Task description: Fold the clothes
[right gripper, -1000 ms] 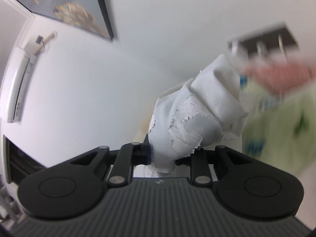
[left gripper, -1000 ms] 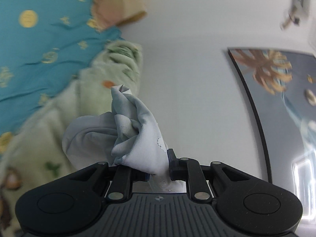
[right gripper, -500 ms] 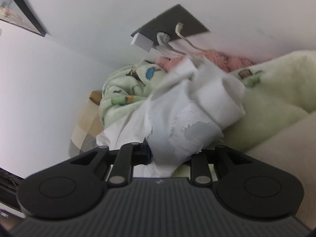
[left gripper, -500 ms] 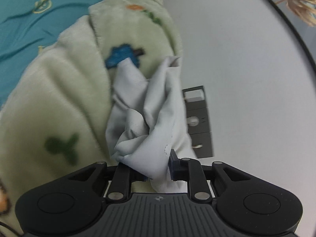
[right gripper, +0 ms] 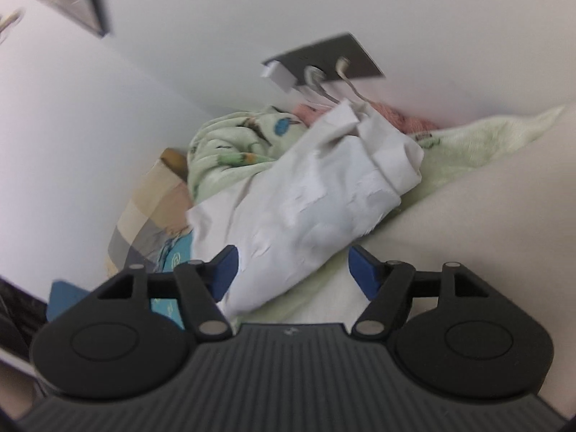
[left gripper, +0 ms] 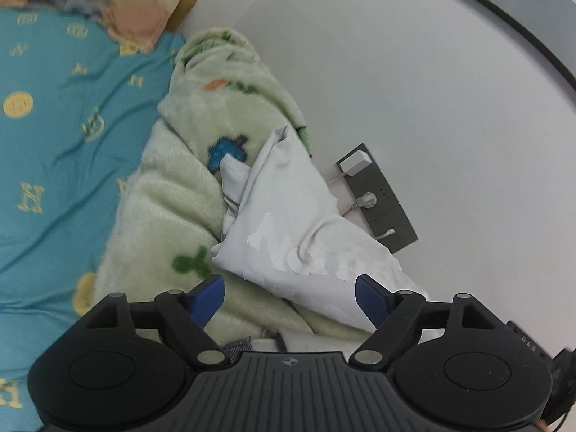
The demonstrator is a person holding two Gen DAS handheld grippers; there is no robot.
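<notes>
Garment [left gripper: 288, 223] on blanket [left gripper: 172, 198] (against wall), sheet [left gripper: 64, 115] left, socket plate [left gripper: 378, 198] right.

Yellow "H" letter motifs on teal sheet [left gripper: 64, 115], no other legible txt

A crumpled pale grey-white garment [left gripper: 288, 230], with patches of cracked white print on its surface, lies bunched in loose folds on the green fleece blanket [left gripper: 172, 194], its narrow end pointing toward 12 o'clock in the left wrist view and toward 1 o'clock in the right wrist view [right gripper: 309, 208].
</notes>
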